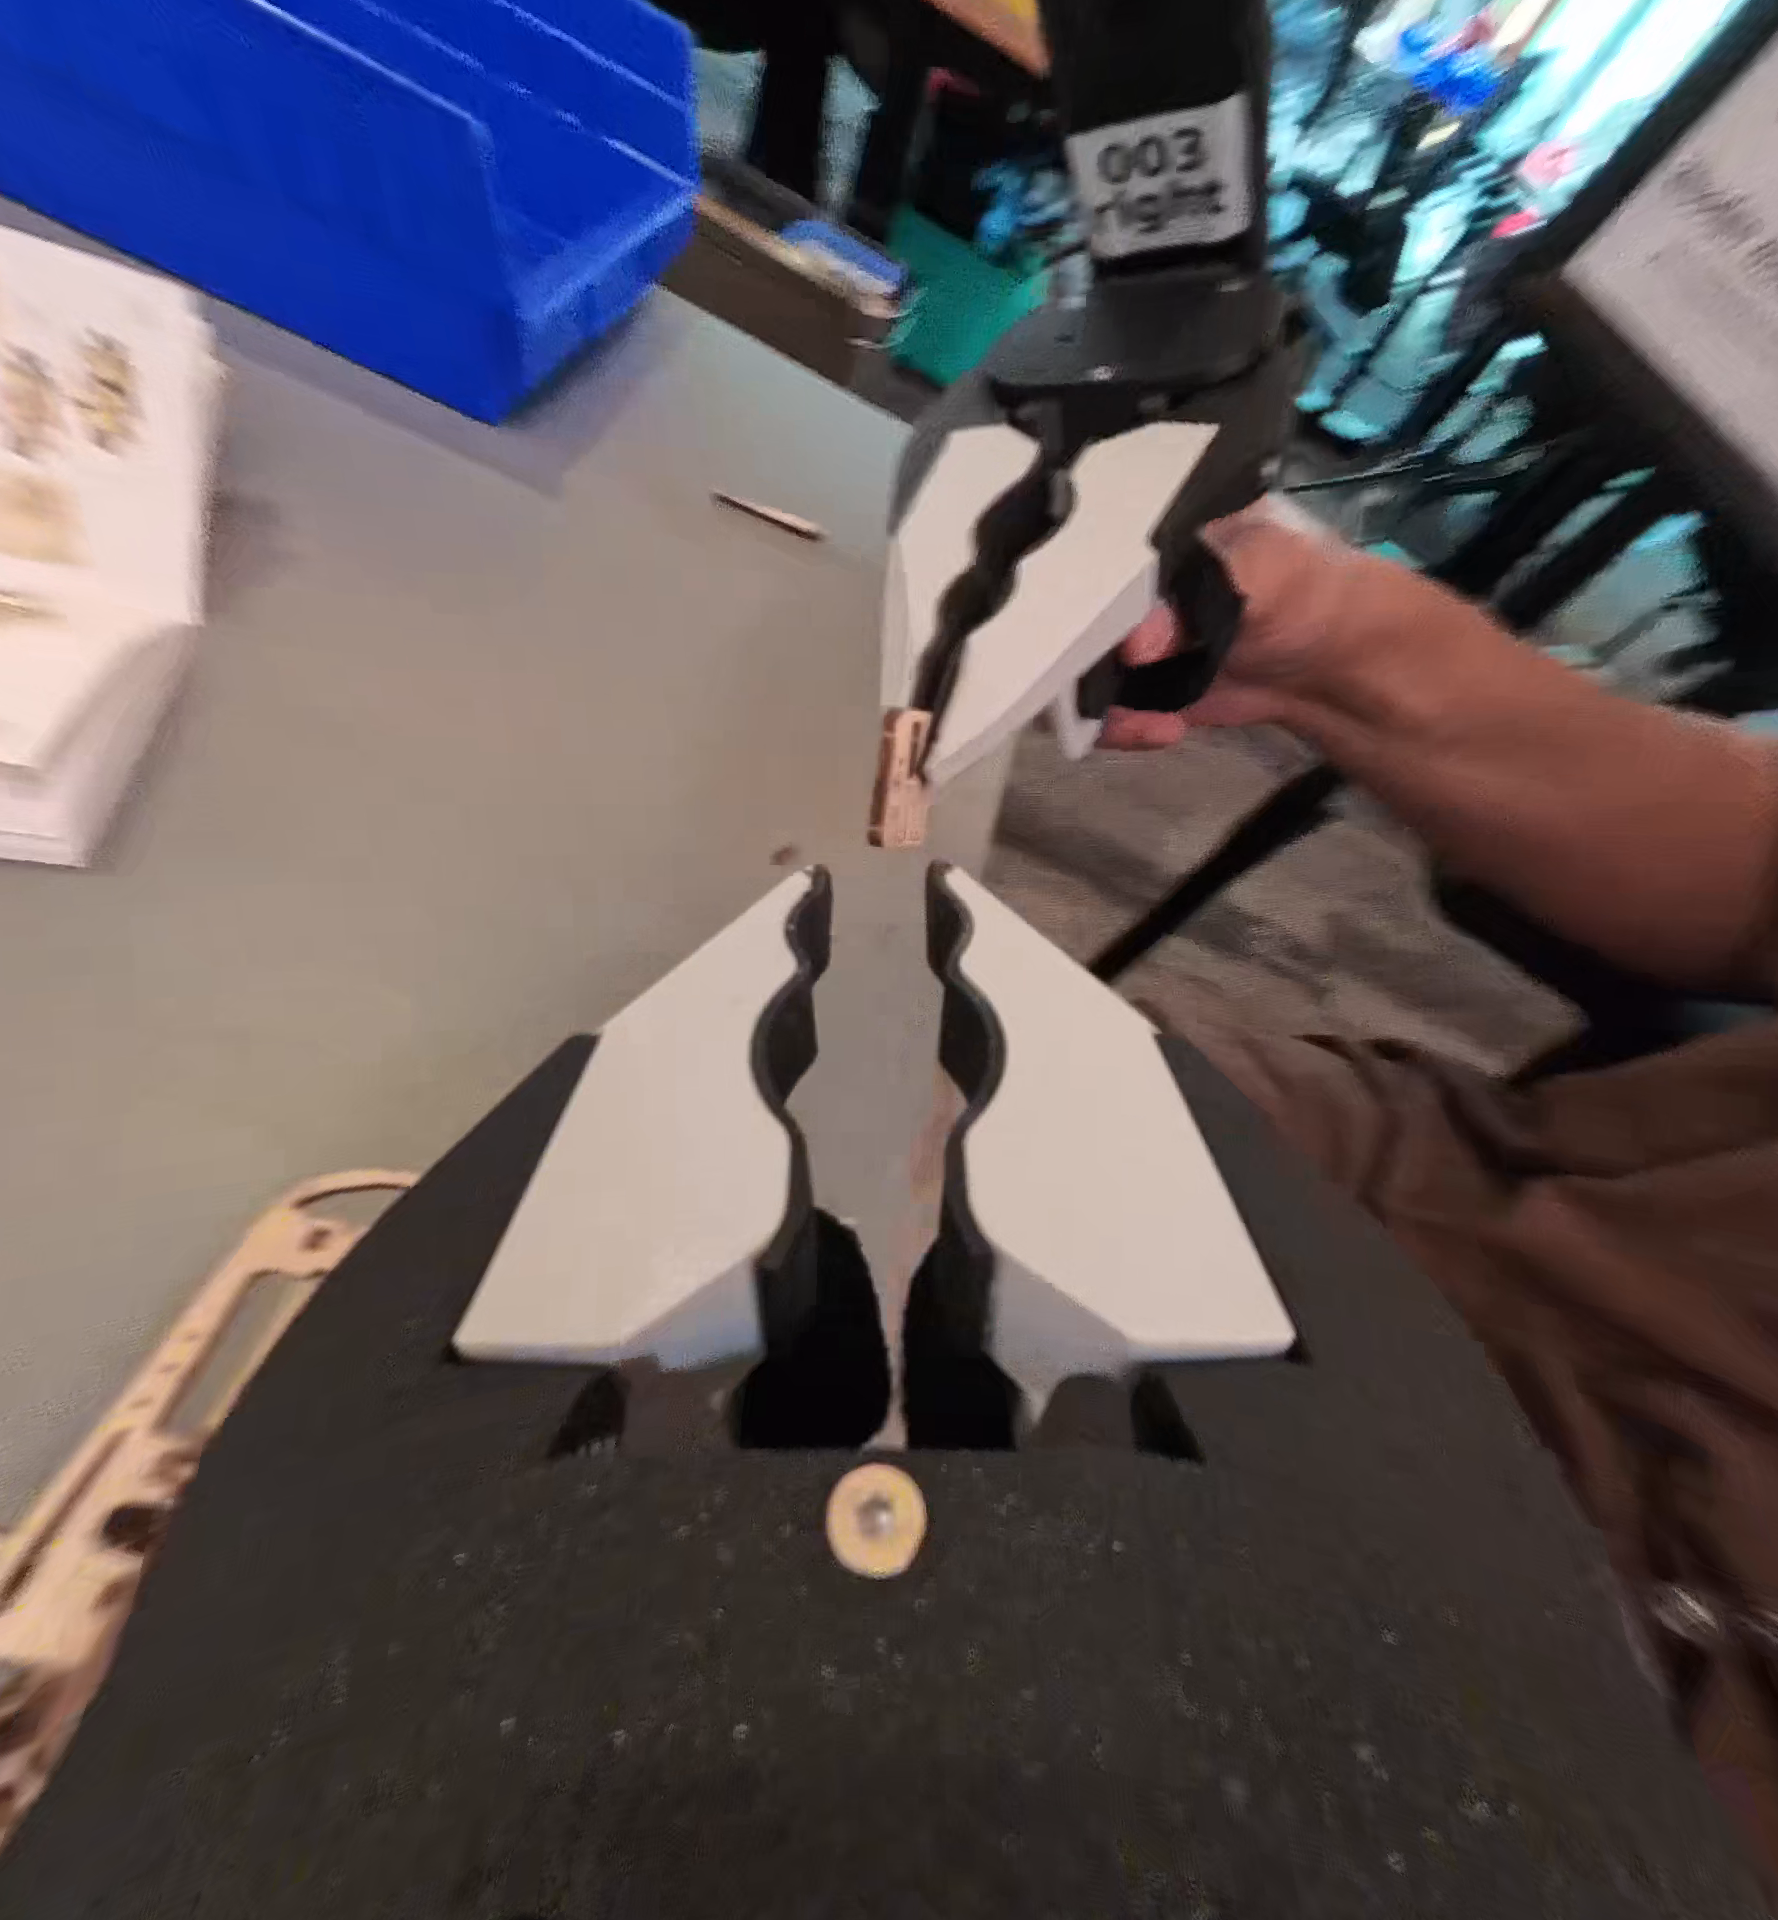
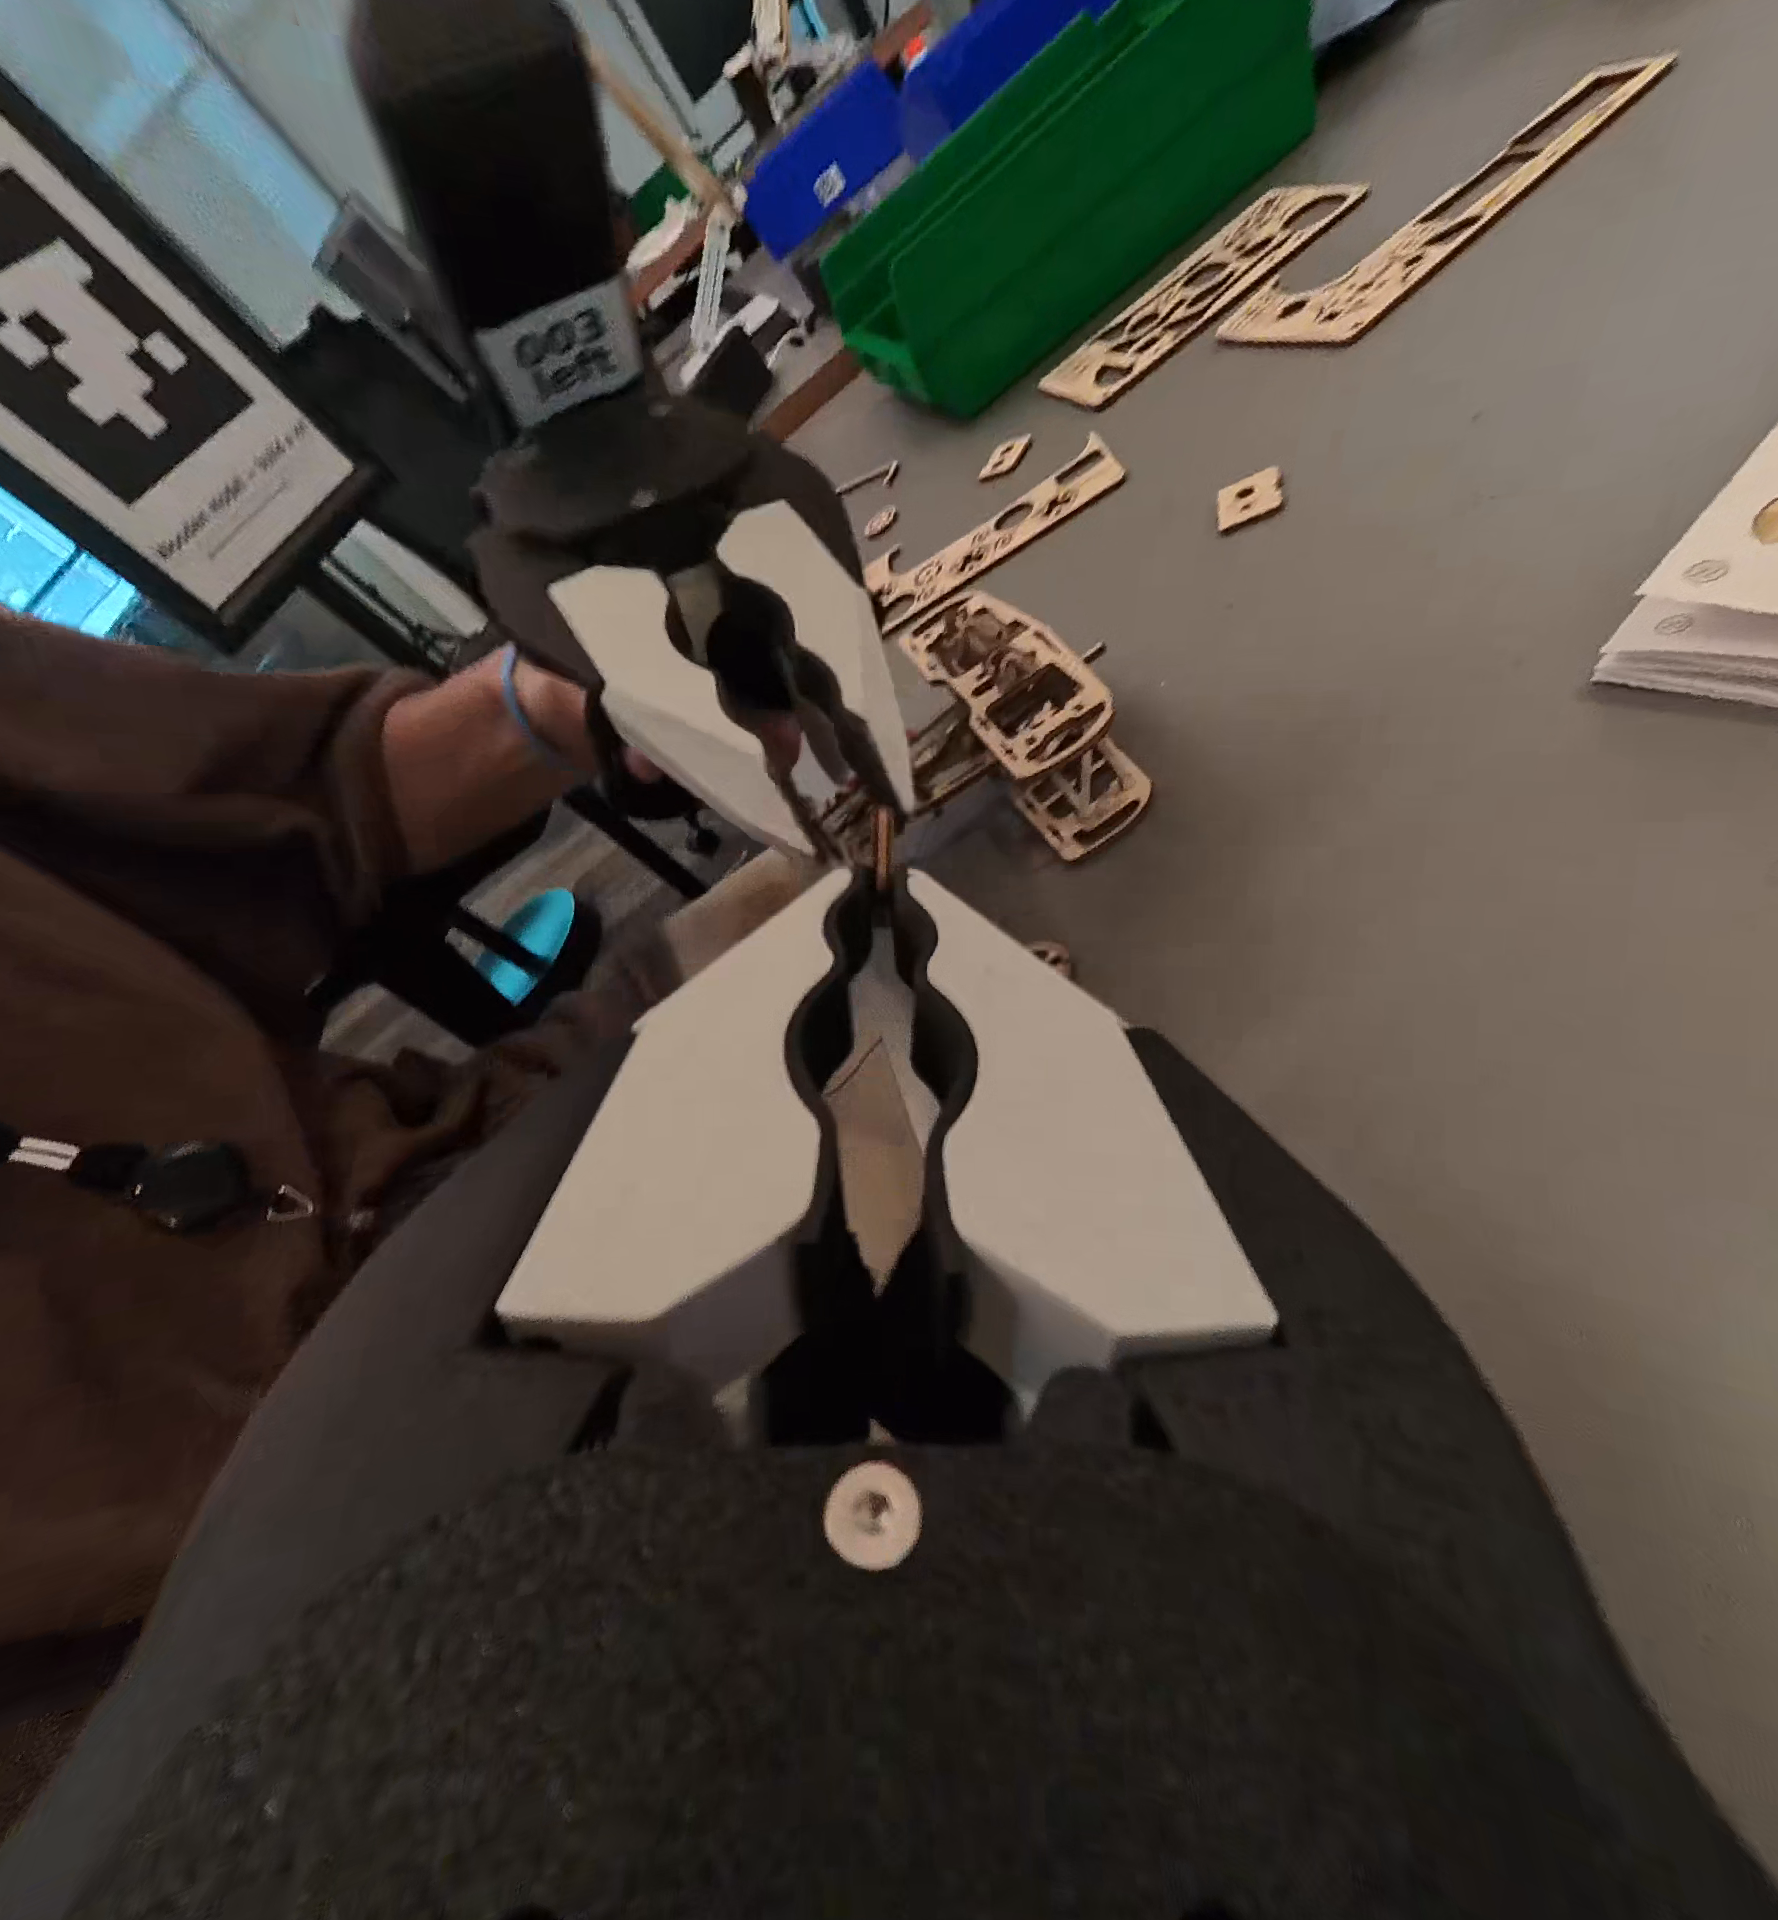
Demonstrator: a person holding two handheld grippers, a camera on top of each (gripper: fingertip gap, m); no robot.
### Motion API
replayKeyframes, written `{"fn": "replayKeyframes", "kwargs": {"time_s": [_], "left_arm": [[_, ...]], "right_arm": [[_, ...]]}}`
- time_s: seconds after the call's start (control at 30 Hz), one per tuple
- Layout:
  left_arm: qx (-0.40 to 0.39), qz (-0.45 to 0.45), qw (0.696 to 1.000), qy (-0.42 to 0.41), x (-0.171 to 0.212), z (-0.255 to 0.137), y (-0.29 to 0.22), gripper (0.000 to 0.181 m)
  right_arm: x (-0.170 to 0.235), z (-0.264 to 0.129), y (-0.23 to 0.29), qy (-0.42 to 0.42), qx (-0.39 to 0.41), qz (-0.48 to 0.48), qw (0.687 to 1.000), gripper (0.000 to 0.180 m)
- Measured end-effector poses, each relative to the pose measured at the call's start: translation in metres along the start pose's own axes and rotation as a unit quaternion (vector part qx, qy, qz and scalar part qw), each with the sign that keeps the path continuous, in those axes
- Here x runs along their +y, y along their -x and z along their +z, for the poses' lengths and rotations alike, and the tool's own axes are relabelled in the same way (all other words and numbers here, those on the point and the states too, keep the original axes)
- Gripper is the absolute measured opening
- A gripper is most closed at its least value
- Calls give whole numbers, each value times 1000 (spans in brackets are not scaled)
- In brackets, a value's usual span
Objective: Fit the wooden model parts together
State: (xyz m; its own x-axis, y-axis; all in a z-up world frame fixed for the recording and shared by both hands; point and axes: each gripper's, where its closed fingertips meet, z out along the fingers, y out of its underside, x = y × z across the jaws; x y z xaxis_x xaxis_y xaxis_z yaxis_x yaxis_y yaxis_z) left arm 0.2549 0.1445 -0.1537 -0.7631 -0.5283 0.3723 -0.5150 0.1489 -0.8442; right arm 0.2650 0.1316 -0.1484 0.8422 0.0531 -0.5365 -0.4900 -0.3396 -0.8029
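Looks like a lab or maker workshop to me: a plain grey bench (image 2: pixel 1436 831) with blue plastic parts bins (image 1: pixel 365 177) and a green plastic bin (image 2: pixel 1061 208) along the back, laser-cut plywood sheets (image 2: pixel 1207 291) scattered around, and a big black-and-white fiducial marker board (image 2: pixel 85 343) standing off the bench edge.

Right tool (image 2: pixel 880 883) gripping wooden part (image 2: pixel 881 847)

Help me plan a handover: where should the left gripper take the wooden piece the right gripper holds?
Grip the free end of the small wooden piece, coming head-on with the left gripper. The right gripper pinches the other end, so only this end sticks out clear, just beyond the open jaws.
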Motion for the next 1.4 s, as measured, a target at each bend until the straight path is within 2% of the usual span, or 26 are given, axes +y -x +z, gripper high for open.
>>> {"fn": "replayKeyframes", "kwargs": {"time_s": [0.13,0.43,0.53,0.7,0.83,0.93,1.03,1.13,1.23,1.3,1.4], "left_arm": [[72,-21,997,1,4,-4,-14,14],[91,-2,996,10,10,-1,-24,3],[86,-2,996,4,7,-2,-25,3],[109,-63,991,-51,-10,-14,-34,1],[95,-65,990,-82,-23,-26,-34,1],[74,-83,987,-114,-32,-47,-18,2],[27,-106,983,-150,-29,-77,9,1],[-34,-126,978,-160,-15,-104,38,2],[-86,-171,968,-164,-4,-124,72,1],[-85,-210,955,-192,-5,-135,86,1],[-86,-272,933,-220,3,-145,105,1]], "right_arm": [[9,1,11,27,-27,-5,999,2],[14,11,25,43,-58,-7,997,2],[9,10,26,27,-59,-6,998,2],[-10,8,39,-34,-60,5,998,3],[-20,1,40,-72,-23,8,997,11],[-19,-21,29,-127,50,41,990,15],[1,-39,26,-163,109,59,979,11],[25,-52,4,-140,177,87,970,6],[28,-64,-13,-130,182,101,969,8],[36,-70,-26,-124,203,114,965,8],[37,-73,-29,-132,193,132,963,8]]}}
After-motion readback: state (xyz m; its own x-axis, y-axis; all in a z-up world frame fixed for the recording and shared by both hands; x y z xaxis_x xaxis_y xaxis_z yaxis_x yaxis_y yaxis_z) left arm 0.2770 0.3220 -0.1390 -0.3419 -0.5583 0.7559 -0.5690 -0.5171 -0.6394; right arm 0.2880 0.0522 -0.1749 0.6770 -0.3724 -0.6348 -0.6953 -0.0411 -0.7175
